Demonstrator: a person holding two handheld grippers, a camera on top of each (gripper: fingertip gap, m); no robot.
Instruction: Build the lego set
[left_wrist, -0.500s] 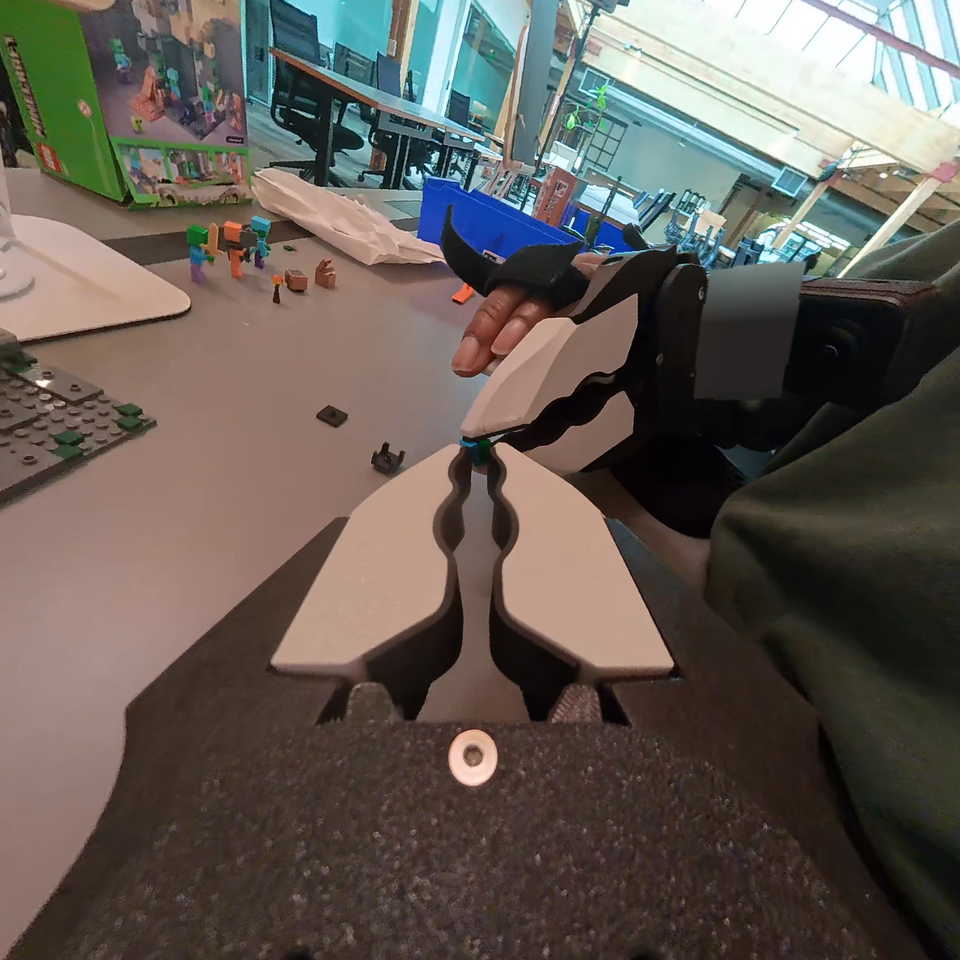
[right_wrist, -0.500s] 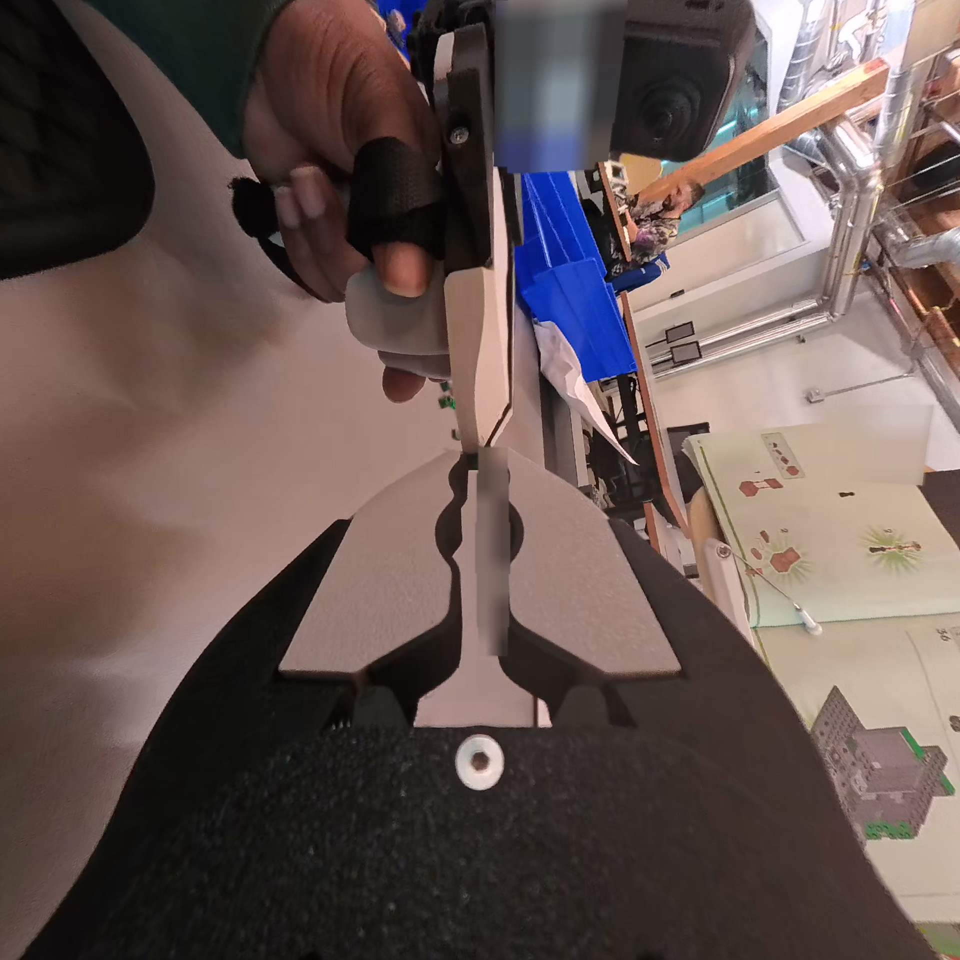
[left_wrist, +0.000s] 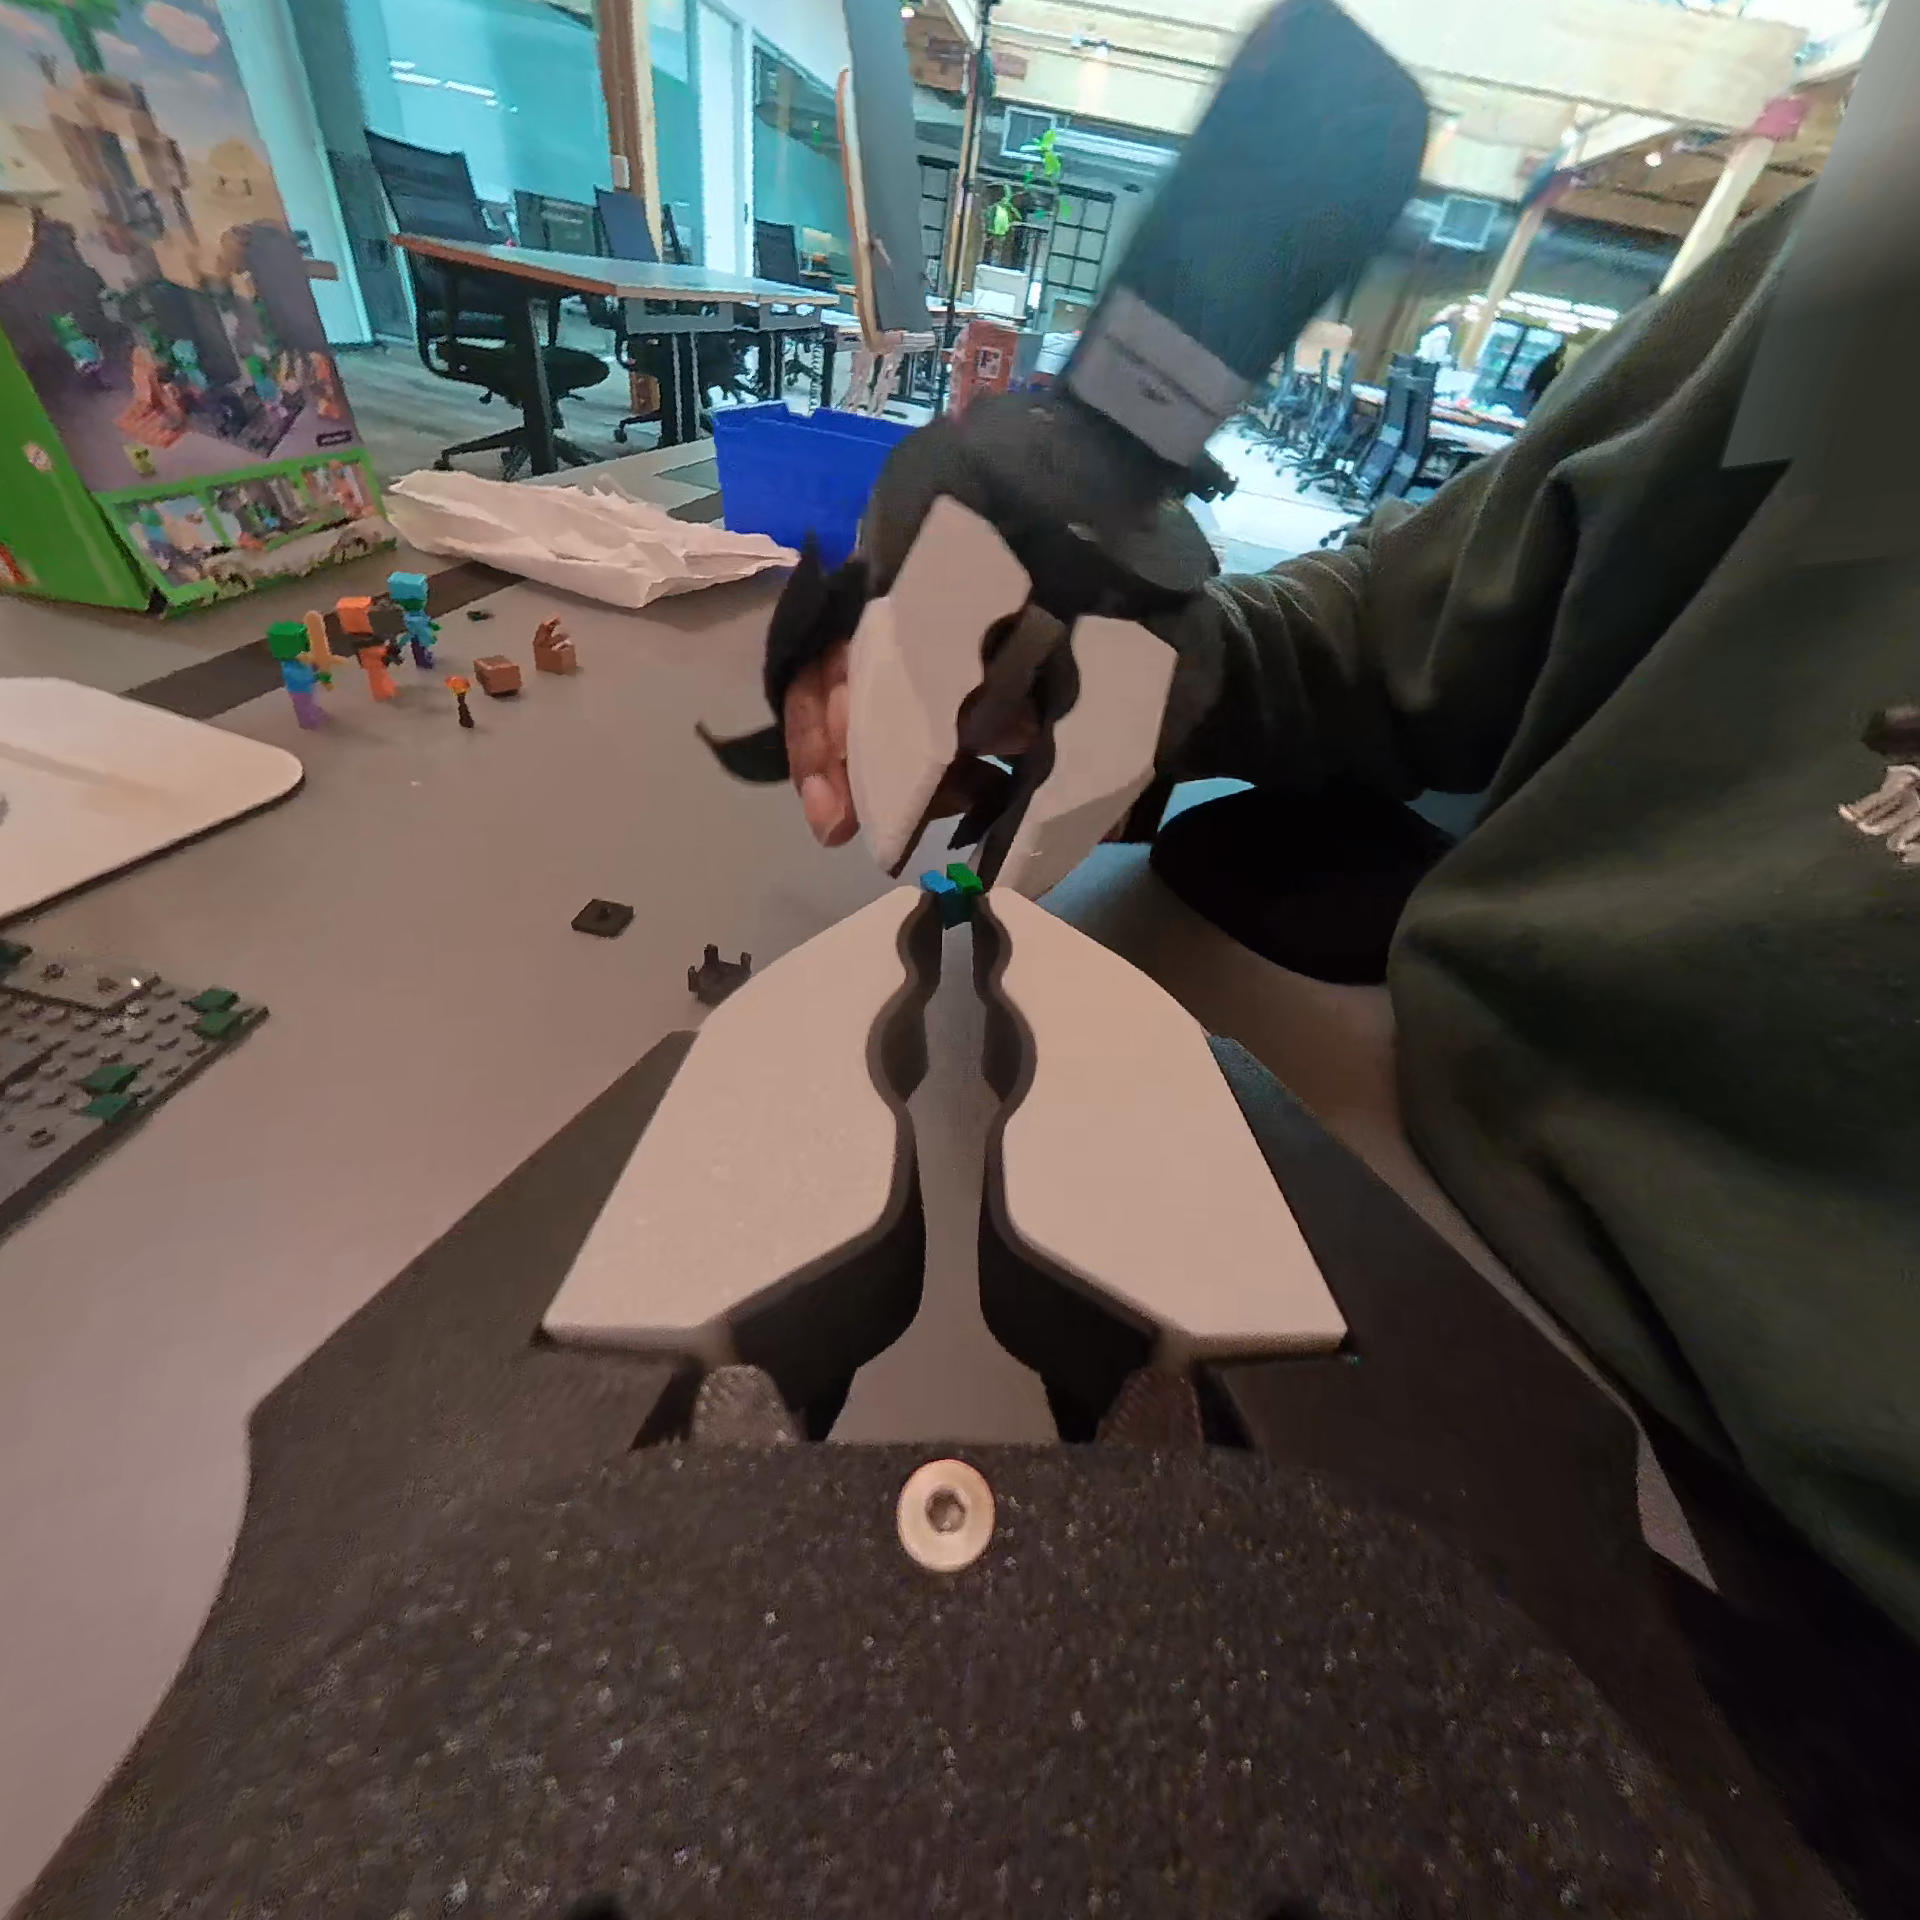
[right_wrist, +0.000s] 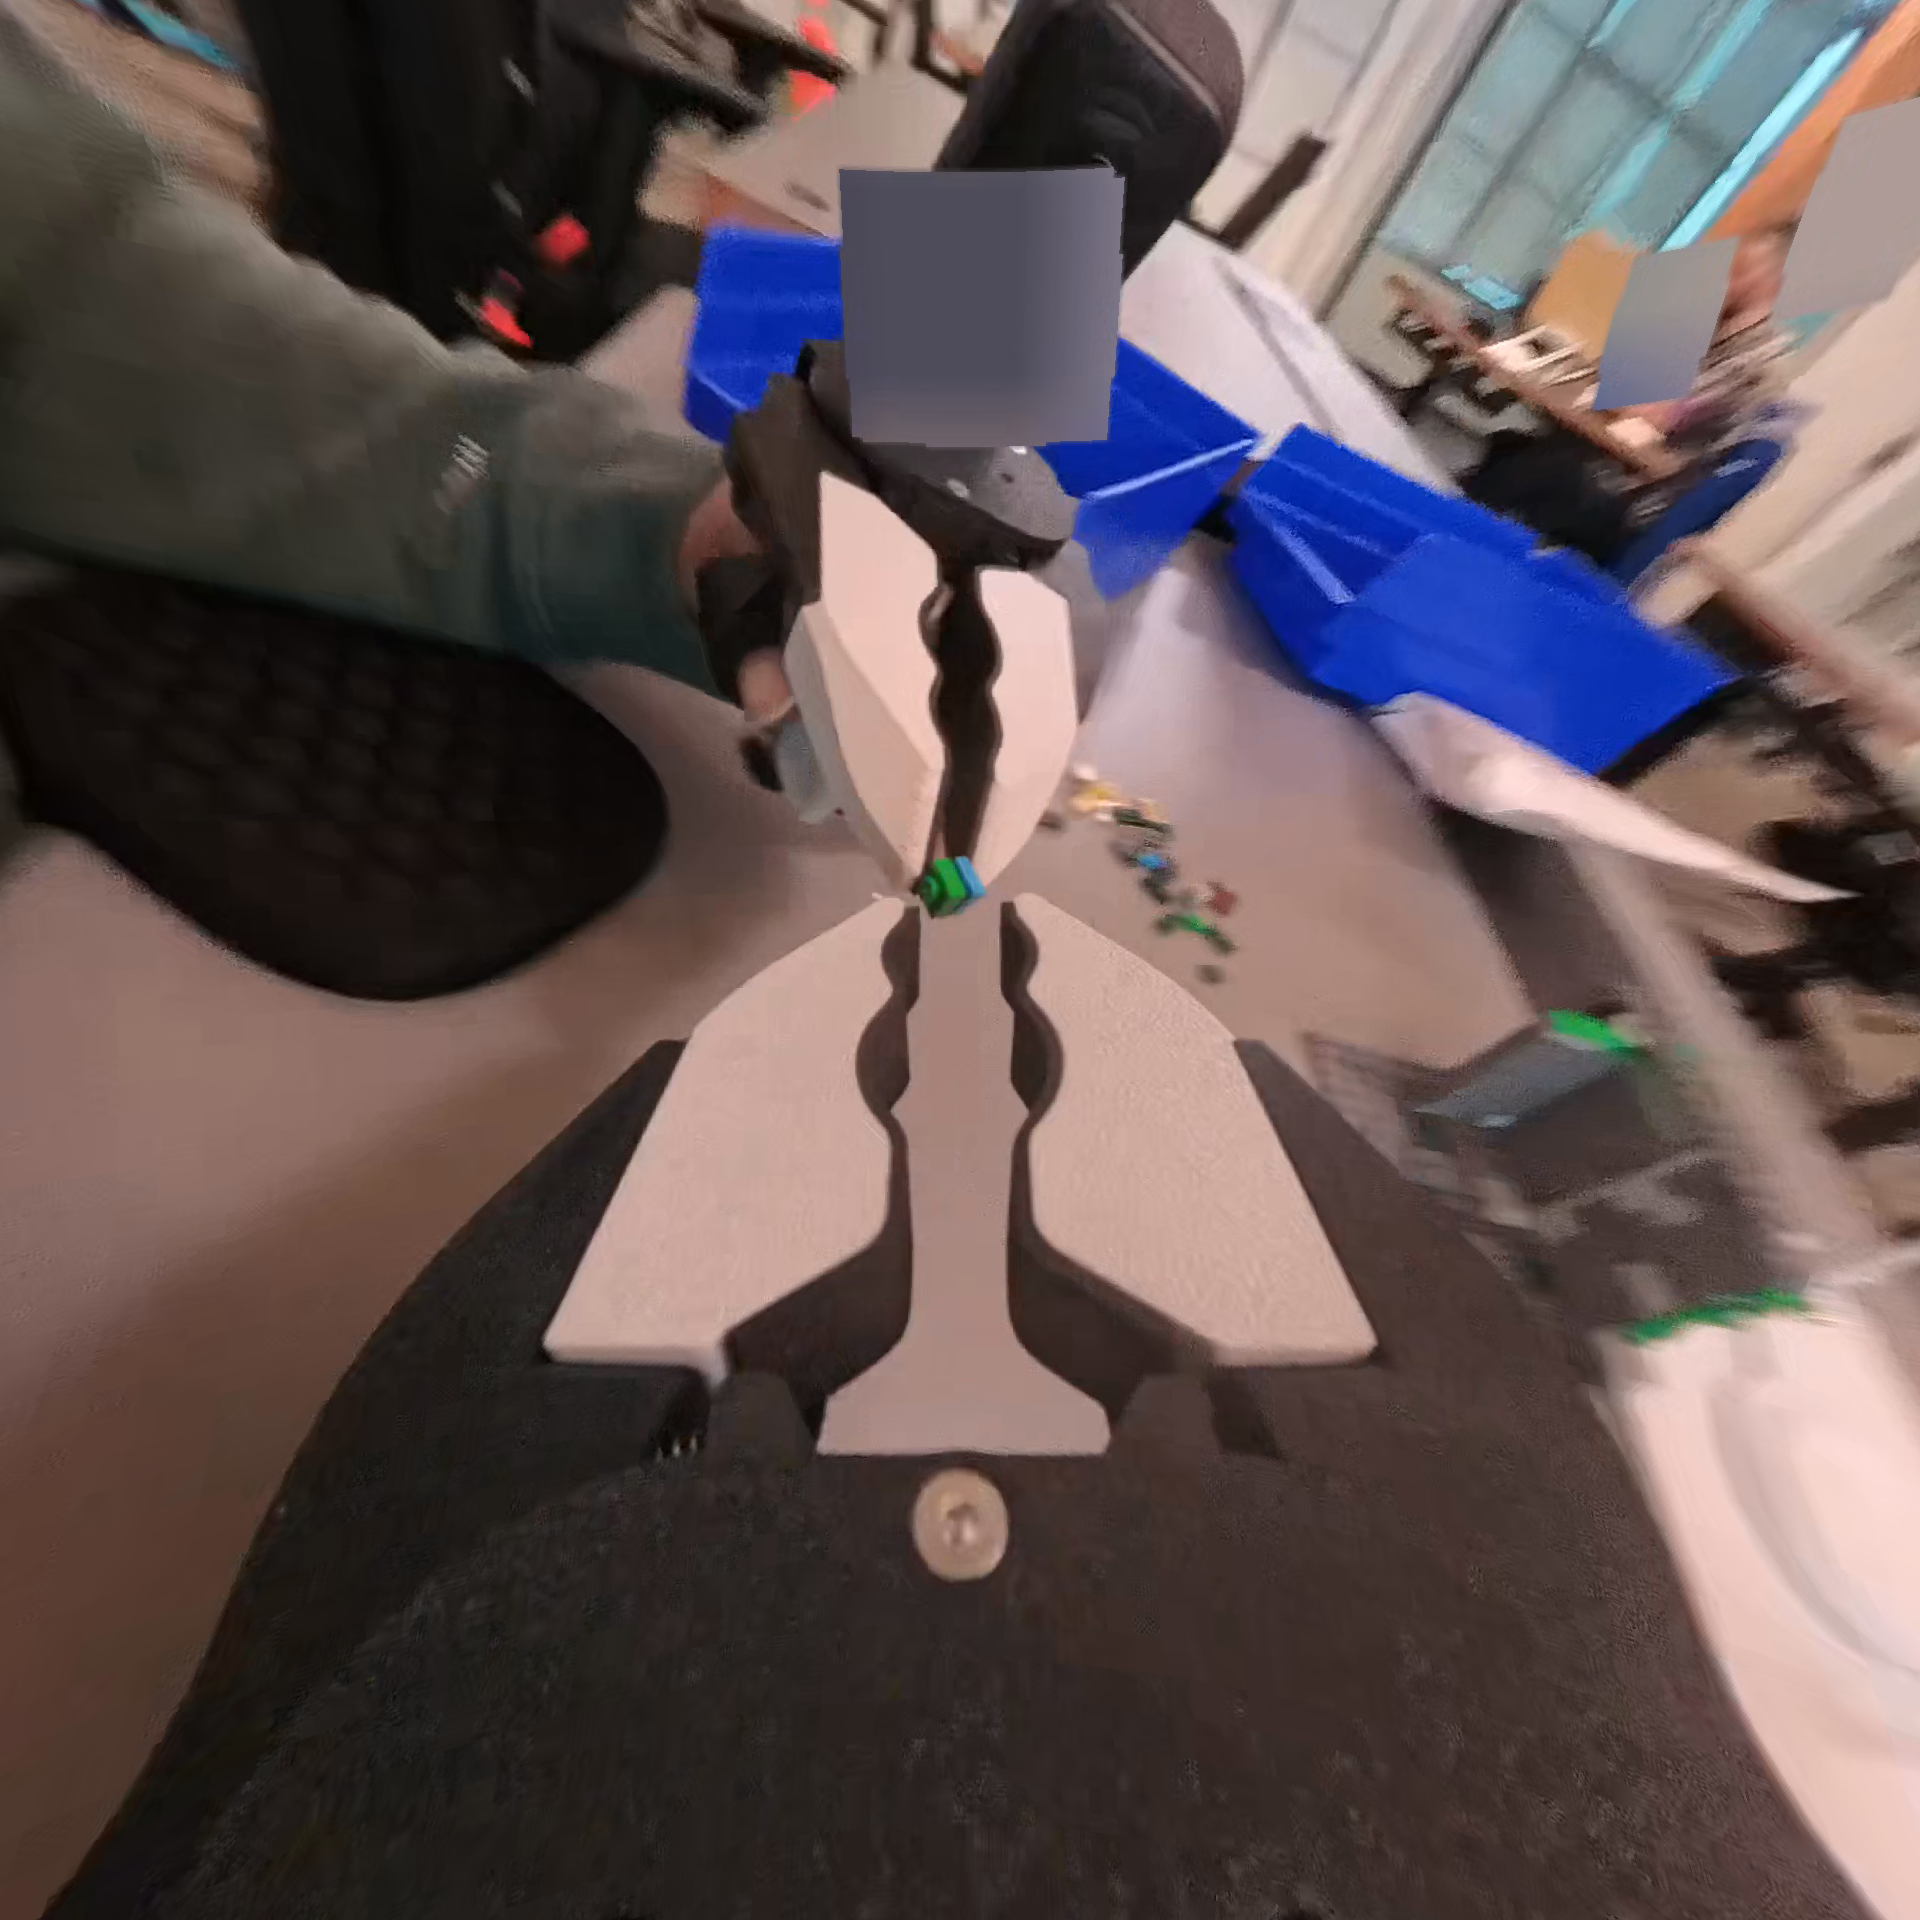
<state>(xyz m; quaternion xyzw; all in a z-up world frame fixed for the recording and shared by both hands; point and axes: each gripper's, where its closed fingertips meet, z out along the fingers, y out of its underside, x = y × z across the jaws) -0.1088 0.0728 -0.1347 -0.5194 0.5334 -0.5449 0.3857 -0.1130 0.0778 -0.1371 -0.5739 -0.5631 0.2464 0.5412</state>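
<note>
Progress: early, I judge; most of the set is unbuilt.
Left gripper (left_wrist: 956, 920): clenched on small blue-and-green lego piece (left_wrist: 952, 889), held above the grey table (left_wrist: 416, 1039).
Right gripper (right_wrist: 961, 914): jaws parted, tips just beside that piece; contact unclear.
Done: dark grey studded baseplate (left_wrist: 94, 1049) with few green bits; blocky coloured minifigures (left_wrist: 353, 649) standing.
Left: loose black parts (left_wrist: 717, 971) unplaced.

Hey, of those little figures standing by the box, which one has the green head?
The front figure, nearest the white tray: green head, blue body, purple legs. The orange figure and the teal-headed one stand behind it, closer to the box.
</note>
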